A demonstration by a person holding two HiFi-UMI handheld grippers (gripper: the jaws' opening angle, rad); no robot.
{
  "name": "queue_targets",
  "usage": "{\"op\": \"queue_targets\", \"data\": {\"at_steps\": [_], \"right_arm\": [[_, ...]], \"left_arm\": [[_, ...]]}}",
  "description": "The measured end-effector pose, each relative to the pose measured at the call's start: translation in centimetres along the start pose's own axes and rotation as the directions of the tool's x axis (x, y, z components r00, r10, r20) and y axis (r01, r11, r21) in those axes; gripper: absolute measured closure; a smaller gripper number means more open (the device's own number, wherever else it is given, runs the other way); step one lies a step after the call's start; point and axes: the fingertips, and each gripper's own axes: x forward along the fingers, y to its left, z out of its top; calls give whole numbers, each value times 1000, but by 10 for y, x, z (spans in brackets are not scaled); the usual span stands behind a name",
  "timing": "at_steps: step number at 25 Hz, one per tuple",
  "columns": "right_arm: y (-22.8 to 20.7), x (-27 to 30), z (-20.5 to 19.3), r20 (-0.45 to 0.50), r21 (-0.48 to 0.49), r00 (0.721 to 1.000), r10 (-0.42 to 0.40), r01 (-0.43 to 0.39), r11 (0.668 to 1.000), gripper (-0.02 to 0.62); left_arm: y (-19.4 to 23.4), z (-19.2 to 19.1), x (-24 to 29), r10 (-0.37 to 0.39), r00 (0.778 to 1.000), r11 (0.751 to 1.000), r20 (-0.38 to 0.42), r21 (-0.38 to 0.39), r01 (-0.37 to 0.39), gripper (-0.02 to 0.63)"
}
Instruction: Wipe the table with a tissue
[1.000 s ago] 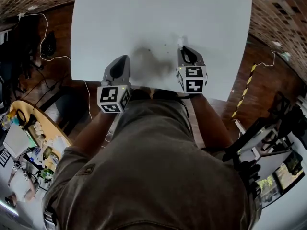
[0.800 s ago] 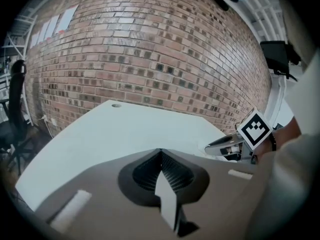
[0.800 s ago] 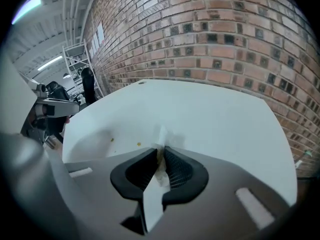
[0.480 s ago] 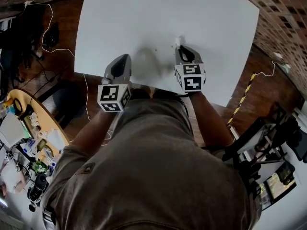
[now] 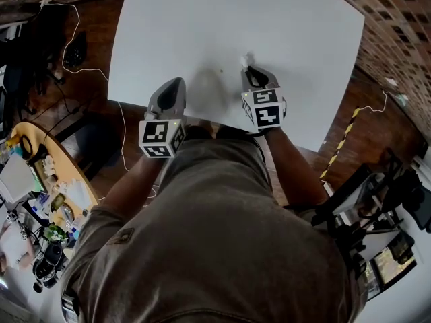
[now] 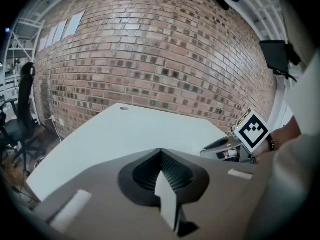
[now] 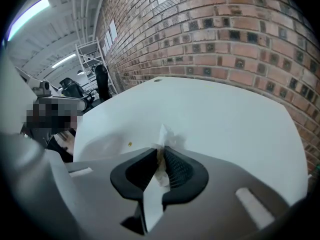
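Observation:
The white table [image 5: 222, 25] fills the upper head view. My right gripper [image 5: 248, 67] is shut on a crumpled white tissue [image 7: 165, 136], whose tuft [image 5: 245, 60] pokes out past the tips onto the tabletop. A small yellowish speck [image 7: 130, 144] lies on the table to the left of the tissue. My left gripper [image 5: 176, 85] hovers at the near edge, its jaws closed together with nothing between them. In the left gripper view the right gripper [image 6: 227, 148] shows at the right.
A brick wall [image 6: 165, 59] stands beyond the table's far edge. A round hole [image 6: 123, 108] sits near the table's far corner. Cables [image 5: 74, 52] trail on the brown floor at left, and a cluttered round table [image 5: 40, 200] stands lower left.
The right gripper with the tissue has slid a little forward and left across the tabletop. The left gripper has barely moved.

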Motion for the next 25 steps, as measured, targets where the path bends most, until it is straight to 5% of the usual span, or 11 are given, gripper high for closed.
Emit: {"op": "queue_targets", "data": {"at_steps": [25], "right_arm": [[8, -28, -36, -33, 43, 999, 11, -10, 999, 537]], "left_arm": [[-33, 9, 11, -84, 996, 994, 14, 65, 82, 604]]}}
